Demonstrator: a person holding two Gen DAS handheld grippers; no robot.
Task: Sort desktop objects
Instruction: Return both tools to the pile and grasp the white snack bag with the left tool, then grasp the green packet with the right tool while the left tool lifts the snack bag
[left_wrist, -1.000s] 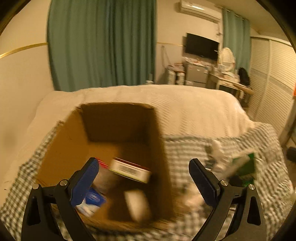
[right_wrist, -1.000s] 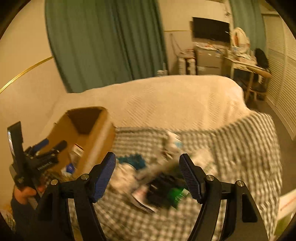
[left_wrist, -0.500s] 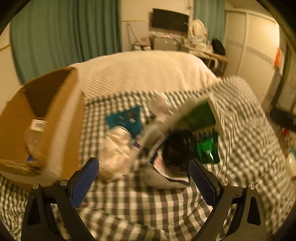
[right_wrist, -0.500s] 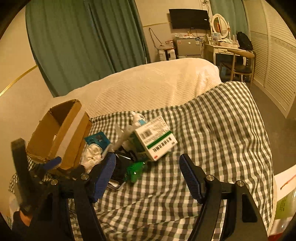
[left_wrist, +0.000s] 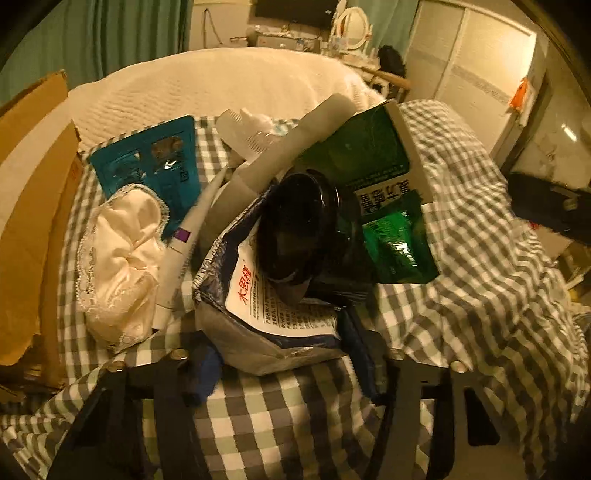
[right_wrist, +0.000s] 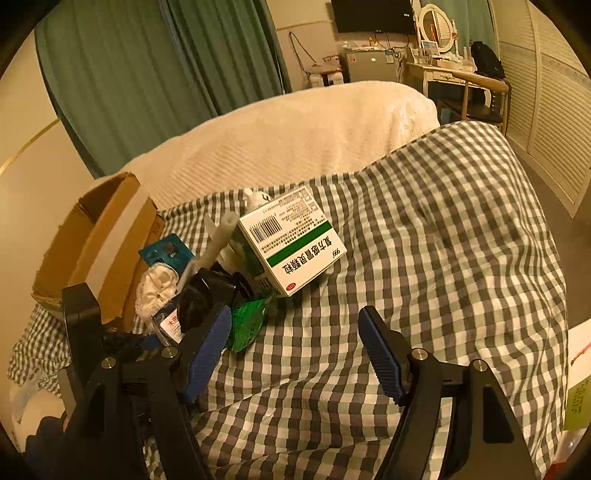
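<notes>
A heap of things lies on the checked cloth (left_wrist: 461, 295). In it are a silver foil pouch (left_wrist: 266, 310) with a white label, a black jar (left_wrist: 295, 225) on top of it, a green-and-white medicine box (right_wrist: 291, 243), a green sachet (right_wrist: 251, 321), a white tube (left_wrist: 184, 236), a lace cloth (left_wrist: 118, 258) and a teal blister pack (left_wrist: 147, 166). My left gripper (left_wrist: 282, 362) points down at the pouch. Its jaws are closing and both blue pads touch the pouch's sides. My right gripper (right_wrist: 295, 350) hangs open above bare cloth, right of the sachet, with nothing between its fingers.
An open cardboard box (right_wrist: 92, 251) stands left of the heap, its wall close to the lace cloth. A white bedspread (right_wrist: 295, 129) lies behind. A dressing table and chair (right_wrist: 469, 85) stand at the back right. The cloth falls away at the right edge.
My left gripper swung from above the cardboard box to the right and down onto the heap, and its jaws narrowed around the foil pouch. My right gripper sank toward the cloth, still as wide.
</notes>
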